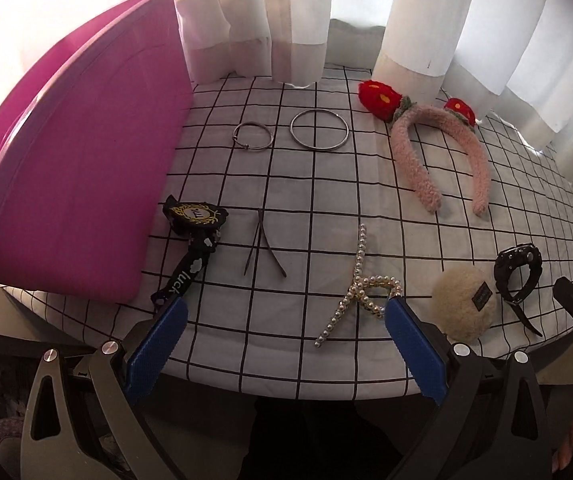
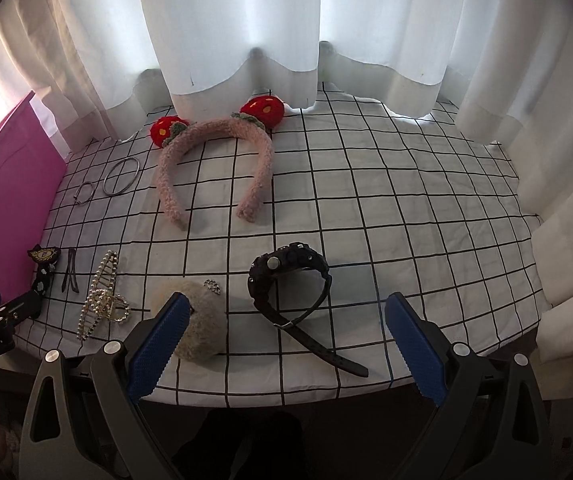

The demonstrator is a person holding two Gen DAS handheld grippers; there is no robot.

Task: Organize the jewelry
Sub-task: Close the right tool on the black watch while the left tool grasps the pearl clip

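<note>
Left gripper (image 1: 284,308): jaws spread wide, holding nothing, hanging over the near table edge.
Right gripper (image 2: 286,306): likewise wide open and empty.
Nearest to left: pearl hair clip (image 1: 356,286), just ahead between the blue pads, nearer the right-hand pad (image 1: 416,342); long axis slanting from near-left to far-right.
Nearest to right: black wristwatch (image 2: 288,286), ahead between the jaws, strap tail trailing toward the near right.
Beside it: cream fluffy puff (image 2: 196,322), just past the left-hand pad (image 2: 158,342) (touching or not, cannot tell).
Further back: pink plush headband (image 2: 214,160), two metal rings (image 1: 318,130), black tweezers-like clip (image 1: 262,246), "luck" strap (image 1: 192,256).
Likely destination: magenta bin (image 1: 86,168) at far left, tilted, closest to the left gripper.
Room: open checked cloth (image 2: 426,220) to the right; curtain (image 2: 246,20) close behind; table edge right under both grippers.
</note>
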